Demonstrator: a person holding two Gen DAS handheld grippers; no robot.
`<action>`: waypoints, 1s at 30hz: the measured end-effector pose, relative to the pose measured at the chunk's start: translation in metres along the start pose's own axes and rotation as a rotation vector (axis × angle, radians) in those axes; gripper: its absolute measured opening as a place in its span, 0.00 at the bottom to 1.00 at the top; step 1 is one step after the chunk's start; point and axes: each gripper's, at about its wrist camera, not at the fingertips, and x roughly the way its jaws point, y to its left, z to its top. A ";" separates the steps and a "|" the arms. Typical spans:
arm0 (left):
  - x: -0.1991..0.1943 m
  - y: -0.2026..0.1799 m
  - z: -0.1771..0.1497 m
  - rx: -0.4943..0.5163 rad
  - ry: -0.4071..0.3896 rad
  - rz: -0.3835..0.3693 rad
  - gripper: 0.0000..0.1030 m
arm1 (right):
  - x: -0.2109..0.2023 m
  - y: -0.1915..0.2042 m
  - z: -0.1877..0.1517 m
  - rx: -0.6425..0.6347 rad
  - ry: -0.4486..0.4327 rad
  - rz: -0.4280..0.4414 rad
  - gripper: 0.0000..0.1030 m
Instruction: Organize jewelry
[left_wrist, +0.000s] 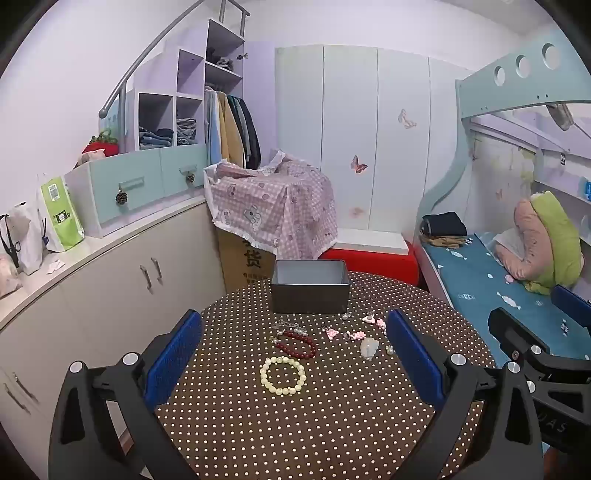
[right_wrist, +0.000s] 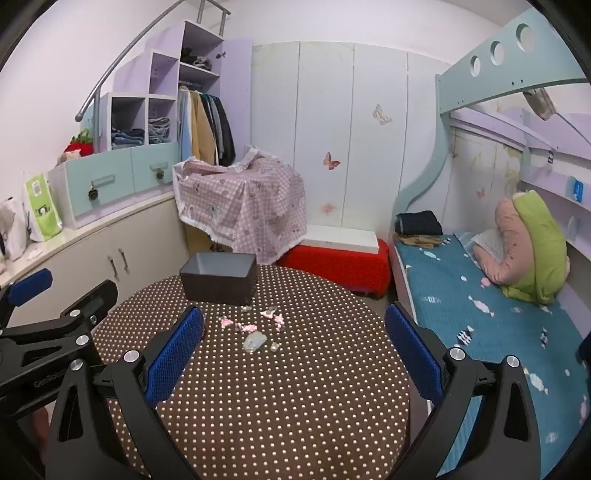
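A cream bead bracelet lies on the round polka-dot table, with a dark red bead bracelet just behind it. Small pink pieces, a pale stone pendant and silvery bits lie before an open dark box. My left gripper is open and empty, hovering over the bracelets. In the right wrist view the box, pink pieces and pendant show. My right gripper is open and empty above the table.
A curved white cabinet with bags stands left. A cardboard box under a pink checked cloth and a red ottoman sit behind the table. A bunk bed with a blue mattress is on the right.
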 end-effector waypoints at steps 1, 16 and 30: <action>0.000 0.000 0.000 0.001 0.001 0.000 0.93 | 0.000 0.000 0.000 -0.001 0.002 -0.001 0.93; 0.000 0.001 0.001 -0.001 0.006 -0.001 0.93 | 0.001 -0.001 0.000 0.003 0.006 0.002 0.93; 0.004 0.002 0.000 -0.001 0.006 -0.001 0.93 | 0.001 -0.002 0.001 0.004 0.006 0.001 0.93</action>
